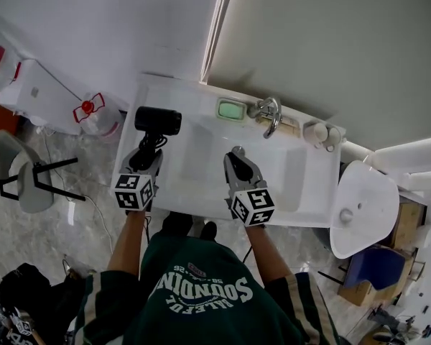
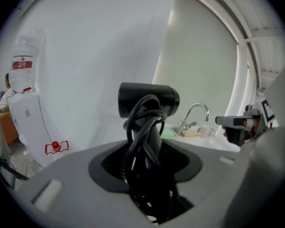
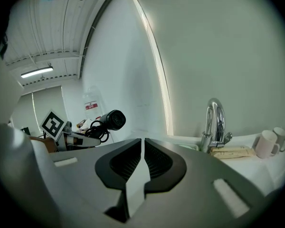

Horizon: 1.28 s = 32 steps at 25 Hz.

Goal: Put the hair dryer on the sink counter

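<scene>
The black hair dryer [image 1: 156, 121] has its cord wrapped round the handle, and my left gripper [image 1: 146, 157] is shut on that handle. The dryer's barrel is over the left end of the white sink counter [image 1: 312, 192]; whether it rests on it I cannot tell. In the left gripper view the hair dryer [image 2: 148, 101] stands upright between the jaws of the left gripper [image 2: 147, 163]. My right gripper [image 1: 237, 162] is over the basin, shut and holding nothing. The right gripper [image 3: 142, 151] sees the hair dryer [image 3: 111, 120] to its left.
A chrome faucet [image 1: 269, 113], a green soap dish [image 1: 231, 110] and two cups [image 1: 322, 133] line the back of the counter. A water bottle [image 1: 93, 113] and a grey chair [image 1: 25, 171] stand left of it. A white fixture [image 1: 363, 207] is on the right.
</scene>
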Available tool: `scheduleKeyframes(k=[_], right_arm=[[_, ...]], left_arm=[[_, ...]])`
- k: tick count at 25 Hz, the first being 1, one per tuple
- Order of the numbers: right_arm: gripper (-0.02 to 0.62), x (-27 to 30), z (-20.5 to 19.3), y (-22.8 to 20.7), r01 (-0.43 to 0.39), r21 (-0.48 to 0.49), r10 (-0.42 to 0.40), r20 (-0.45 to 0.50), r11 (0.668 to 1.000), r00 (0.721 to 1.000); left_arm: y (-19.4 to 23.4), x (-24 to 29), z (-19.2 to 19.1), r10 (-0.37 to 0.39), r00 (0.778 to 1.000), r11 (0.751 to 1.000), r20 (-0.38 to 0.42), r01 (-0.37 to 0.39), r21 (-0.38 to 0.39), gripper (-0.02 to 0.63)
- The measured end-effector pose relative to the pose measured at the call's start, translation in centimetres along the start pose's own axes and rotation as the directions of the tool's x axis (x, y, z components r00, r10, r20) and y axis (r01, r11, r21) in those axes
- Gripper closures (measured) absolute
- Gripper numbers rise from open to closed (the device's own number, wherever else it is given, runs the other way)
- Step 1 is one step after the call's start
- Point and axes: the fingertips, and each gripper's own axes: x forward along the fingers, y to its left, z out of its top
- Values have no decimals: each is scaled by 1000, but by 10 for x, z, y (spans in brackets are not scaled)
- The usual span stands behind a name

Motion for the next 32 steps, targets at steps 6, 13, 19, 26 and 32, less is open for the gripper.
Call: scheduleKeyframes(k=[6, 13, 19, 26, 32], right_arm=[[589, 10, -9, 1, 14, 5, -14, -33, 1000, 999], [589, 19, -12, 1, 42, 12, -42, -54, 999, 998], [589, 23, -17, -6, 77, 26, -75, -70, 997, 995], [589, 23, -19, -20, 136, 52, -132, -80, 989, 988], [589, 18, -25, -28, 181, 75, -175, -86, 981, 981]], left_arm=[[26, 24, -8, 24, 998, 999, -56, -22, 33, 362], [53, 62, -19, 33, 991, 999, -129, -28, 40, 364], [72, 95, -31, 58, 976, 997, -211, -47, 54, 364], [90, 130, -52, 75, 951, 997, -299, -74, 15, 362], [99, 144, -64, 83, 935, 997, -345, -81, 19, 362]])
